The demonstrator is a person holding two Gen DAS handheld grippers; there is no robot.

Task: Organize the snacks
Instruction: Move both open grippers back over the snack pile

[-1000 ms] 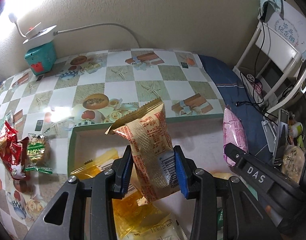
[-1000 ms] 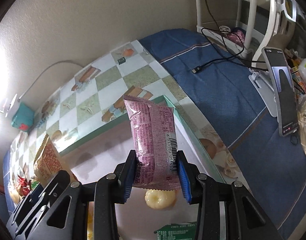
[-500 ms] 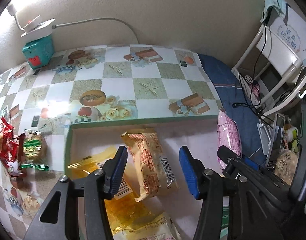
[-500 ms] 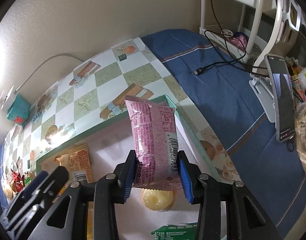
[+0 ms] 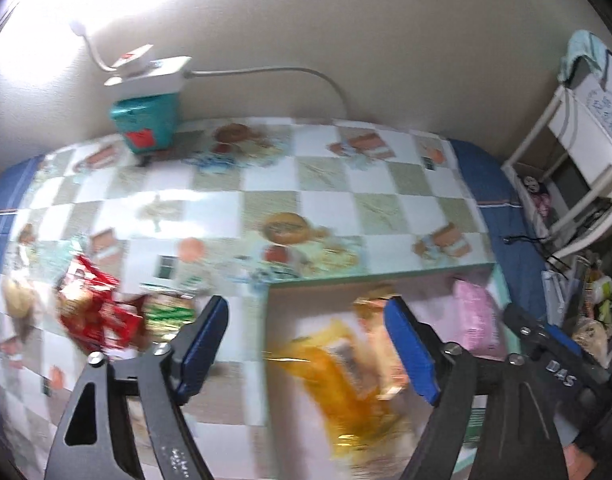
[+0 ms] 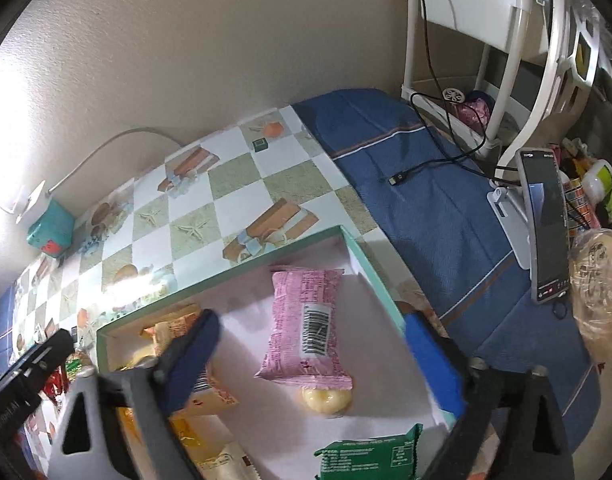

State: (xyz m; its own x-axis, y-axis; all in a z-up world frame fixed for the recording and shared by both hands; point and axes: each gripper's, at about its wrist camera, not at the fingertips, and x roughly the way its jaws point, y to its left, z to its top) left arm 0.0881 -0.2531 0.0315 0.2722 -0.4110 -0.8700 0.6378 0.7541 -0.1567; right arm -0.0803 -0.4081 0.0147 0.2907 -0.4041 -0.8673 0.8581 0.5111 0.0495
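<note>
1. Both snack packs have left the jaws since the earlier frames: the pink snack pack (image 6: 306, 322) and the tan snack pack (image 5: 380, 344), each held upright a second ago, now lie flat inside the box.
2. Checkered bench cover (image 5: 265, 184) fills the middle of the left wrist view, with blue cloth (image 6: 438, 216) running down the right half of the right wrist view.
3. A shallow box with a green rim (image 6: 370, 268) sits at lower centre of the right wrist view and lower right of the left wrist view.
4. Left hand-held gripper (image 5: 306, 344), bottom centre of its blurred view, has just been opening and stands wide, with nothing pressed between its blue pads; its left pad is over the bench, its right pad over the box.
5. Right hand-held gripper (image 6: 314, 364), bottom of its view, has just been opening and stands very wide; the pink pack lies between the pads, touching neither.
6. A yellow snack pack (image 5: 346, 384) lies in the box just left of the tan one.
7. A phone on a white stand (image 6: 544, 224) is at the right edge of the right wrist view.
8. Red snack packs (image 5: 93, 312) and a green pack (image 5: 169, 312) lie on the bench at middle left of the left wrist view.
9. A teal box (image 5: 145, 124) with a white power strip on top stands upper left, by the wall.
10. A pale round pastry (image 6: 326, 400) touches the pink pack's lower end; a green wrapper (image 6: 366, 456) lies below it.
</note>
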